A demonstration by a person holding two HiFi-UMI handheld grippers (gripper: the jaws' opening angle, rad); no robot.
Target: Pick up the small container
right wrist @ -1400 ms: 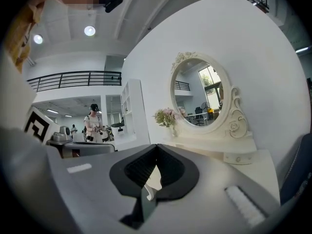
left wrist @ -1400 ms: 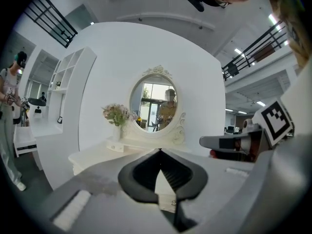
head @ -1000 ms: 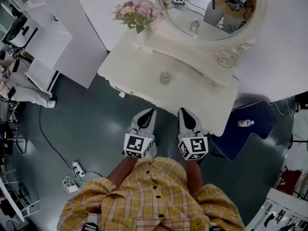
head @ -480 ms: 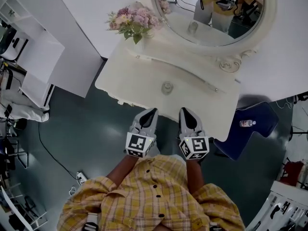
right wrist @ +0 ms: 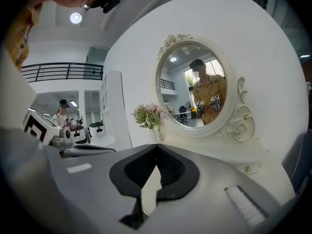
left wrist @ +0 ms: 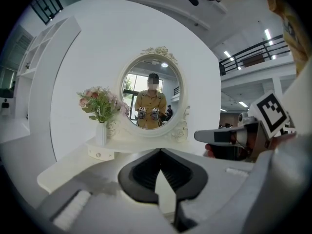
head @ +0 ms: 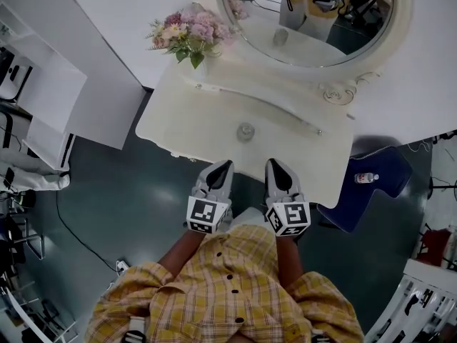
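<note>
The small container [head: 245,131], a clear round jar with a lid, stands near the middle of the cream dressing table [head: 186,120] in the head view. My left gripper [head: 220,168] and right gripper [head: 278,166] hang side by side just off the table's near edge, a short way below the jar. Both are shut, jaw tips touching, with nothing between them. In the left gripper view the shut left gripper [left wrist: 160,151] hides the jar. The right gripper [right wrist: 156,146] fills the lower half of its own view the same way.
An oval mirror [head: 307,20] stands at the back of the table, with a vase of pink flowers [head: 187,34] at its left. A blue chair [head: 378,191] carrying a bottle [head: 364,178] sits to the right. White shelving [head: 43,98] stands at left.
The table, mirror and flowers have slid a little left and nearer in the head view. Both grippers keep the same place in the picture and stay shut.
</note>
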